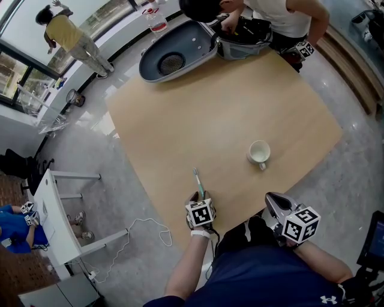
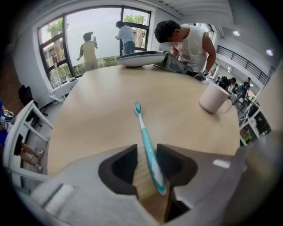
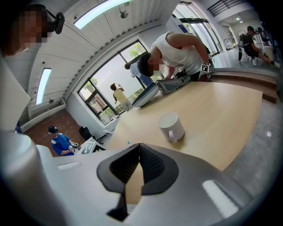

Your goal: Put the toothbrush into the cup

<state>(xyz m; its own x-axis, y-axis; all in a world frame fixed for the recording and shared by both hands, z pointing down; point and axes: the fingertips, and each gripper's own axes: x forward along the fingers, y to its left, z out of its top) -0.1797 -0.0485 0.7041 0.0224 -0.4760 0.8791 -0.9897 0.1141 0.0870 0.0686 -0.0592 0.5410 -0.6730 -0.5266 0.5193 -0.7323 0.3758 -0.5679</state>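
A teal and white toothbrush (image 1: 197, 181) lies flat on the wooden table (image 1: 240, 102), near its front edge, head pointing away from me. My left gripper (image 1: 196, 196) points steeply down over the handle. In the left gripper view the handle (image 2: 149, 152) lies between the open jaws, close to the right pad, with a gap at the left pad. A white cup (image 1: 259, 153) stands upright to the right, also visible in the left gripper view (image 2: 214, 98). My right gripper (image 1: 270, 198) hovers at the table's front edge, shut and empty, facing the cup (image 3: 170, 126).
A grey-blue oval basin (image 1: 177, 51) sits at the table's far edge. A person in a white top (image 1: 282, 18) bends over a dark bag (image 1: 243, 39) there. A white desk (image 1: 57, 210) and a loose cable (image 1: 144, 231) lie on the floor to the left.
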